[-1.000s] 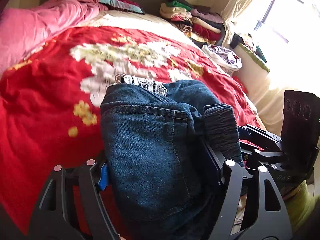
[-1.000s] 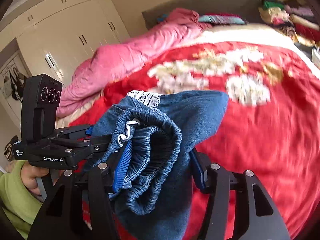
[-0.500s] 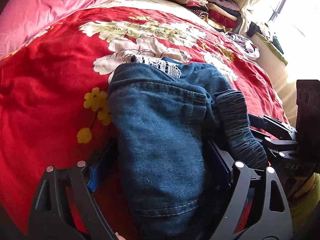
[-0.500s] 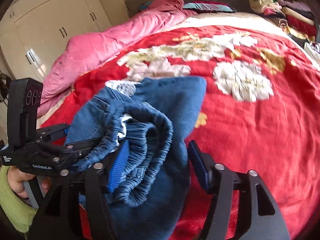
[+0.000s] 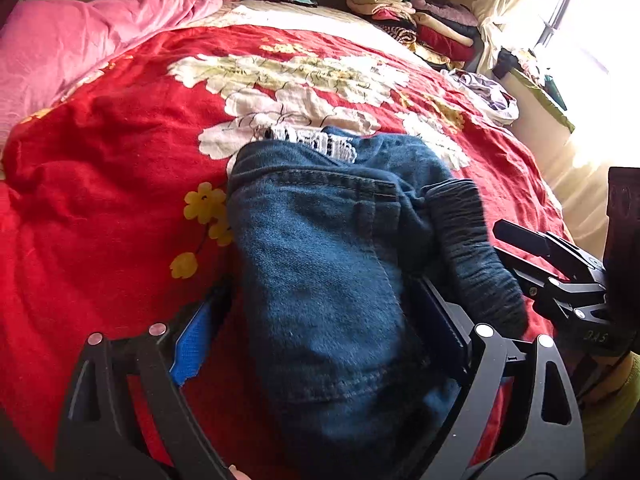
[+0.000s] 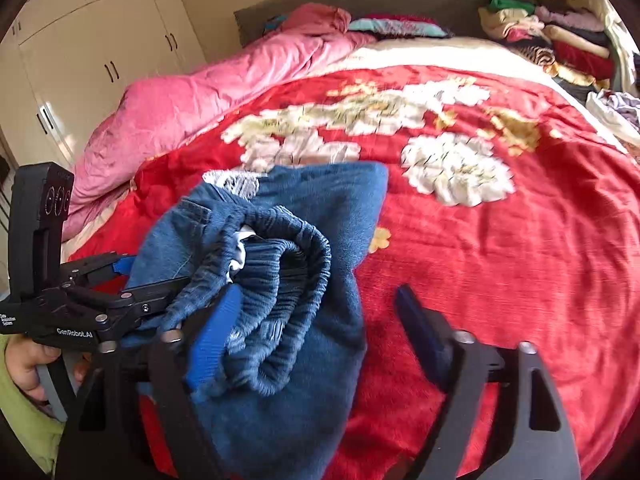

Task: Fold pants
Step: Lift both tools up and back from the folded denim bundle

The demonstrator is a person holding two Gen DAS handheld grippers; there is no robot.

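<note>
Both sets of jaws are opening around the folded pants (image 5: 320, 248): the left gripper (image 5: 320, 344) straddles the denim bundle, the right gripper (image 6: 316, 316) the elastic waistband end, pads no longer pinching. The bundle sits near the foot edge of the bed (image 5: 100, 184). Best to back straight out so no pad drags the fold open

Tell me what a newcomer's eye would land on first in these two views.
First, the folded bundle of dark blue denim pants lying on the bright red blanket with white flowers, between both grippers' opening jaws. Next, the crumpled pink quilt along the bed's far left, and the stack of folded clothes at its far right corner.
</note>
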